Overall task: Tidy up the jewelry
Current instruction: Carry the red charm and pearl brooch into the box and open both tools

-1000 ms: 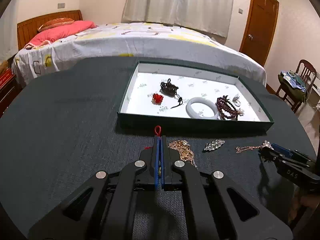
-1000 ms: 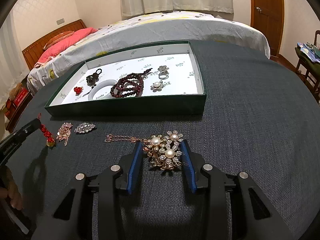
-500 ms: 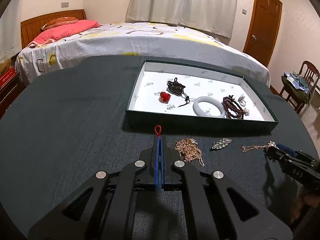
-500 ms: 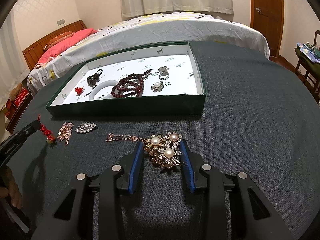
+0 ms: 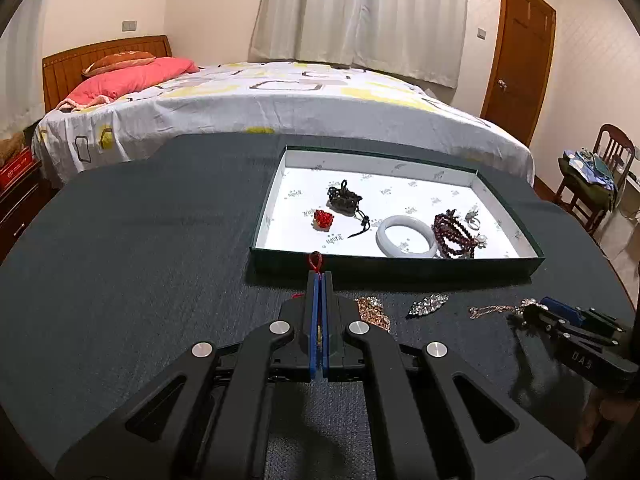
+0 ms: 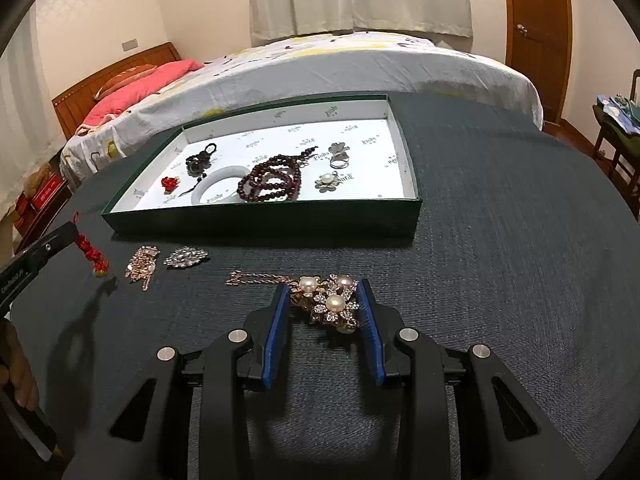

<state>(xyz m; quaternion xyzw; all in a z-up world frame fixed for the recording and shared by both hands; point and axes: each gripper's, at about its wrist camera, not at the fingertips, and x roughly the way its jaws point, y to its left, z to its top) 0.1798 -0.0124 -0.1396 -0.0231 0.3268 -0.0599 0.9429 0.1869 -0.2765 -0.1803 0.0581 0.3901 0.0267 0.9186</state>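
Tray nearer now; pearl brooch between the right claw's fingers.

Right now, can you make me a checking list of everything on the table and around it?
Surface: dark grey woven table.
Job's things: green tray holds white bangle, dark red beads, red charm, black charm, ring, pearl flower. On the table: gold piece, crystal brooch, pearl brooch with chain.
Clutter: nothing seen.
Grippers: left tongs shut on red knotted charm; right tongs open around pearl brooch.
Cables: nothing seen.
Surroundings: bed, curtains, door, chair.
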